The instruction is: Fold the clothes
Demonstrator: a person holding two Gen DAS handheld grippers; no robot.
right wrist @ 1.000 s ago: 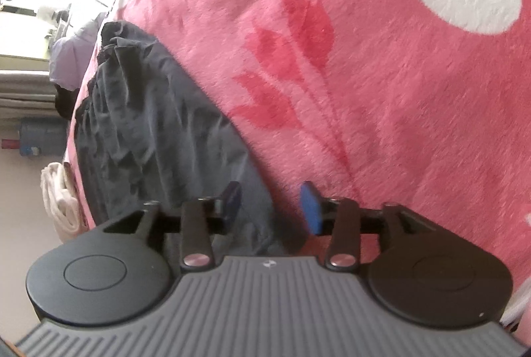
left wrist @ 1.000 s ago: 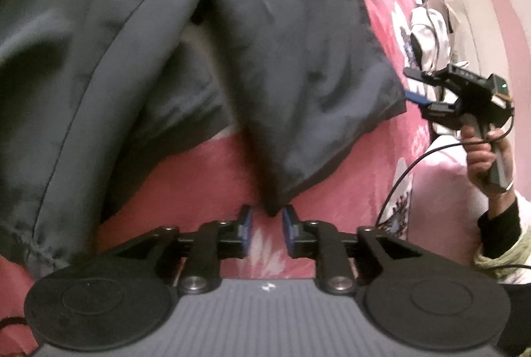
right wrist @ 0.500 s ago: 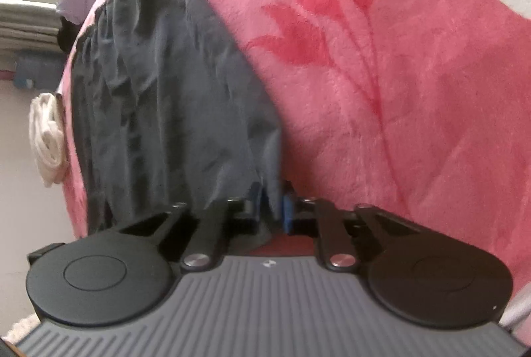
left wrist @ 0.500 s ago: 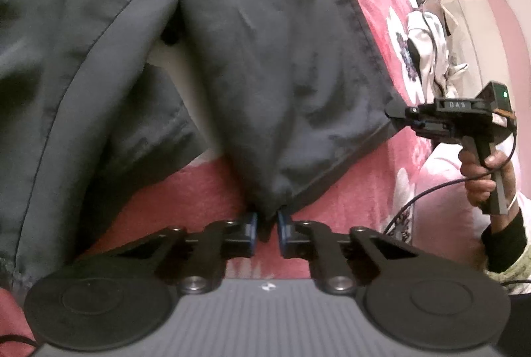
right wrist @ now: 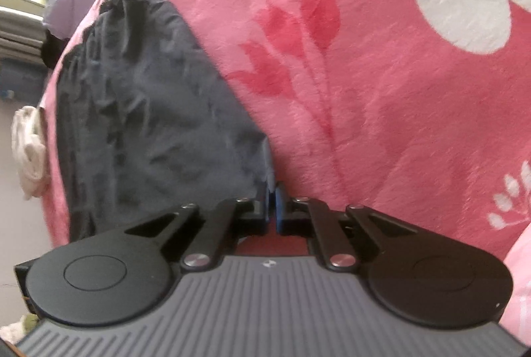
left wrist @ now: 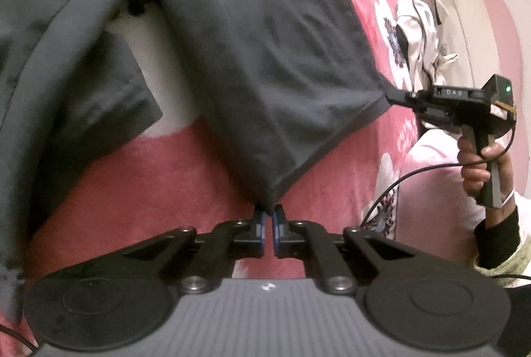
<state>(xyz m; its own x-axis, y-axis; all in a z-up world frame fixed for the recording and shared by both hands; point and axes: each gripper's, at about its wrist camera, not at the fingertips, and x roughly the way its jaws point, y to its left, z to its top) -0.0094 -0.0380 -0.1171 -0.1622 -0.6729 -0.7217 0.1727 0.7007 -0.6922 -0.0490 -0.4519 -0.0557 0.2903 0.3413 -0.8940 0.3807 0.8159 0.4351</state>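
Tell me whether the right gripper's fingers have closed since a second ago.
Yes. The right gripper stood wide open beside the dark grey garment a second ago; now it is shut on the garment's corner, over the pink floral blanket.

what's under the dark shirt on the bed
A pink flowered blanket lies under the dark shirt, with a white patch showing between its folds. Whatever lies beneath the rest is covered.

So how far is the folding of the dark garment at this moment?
Done: both corners of one hem are gripped. The left claw is shut on the near corner of the dark garment, and the right claw is shut on the other corner.
In hand: the hem hangs stretched between them above the pink blanket.
Left: no finished fold is visible; the rest of the garment lies rumpled.
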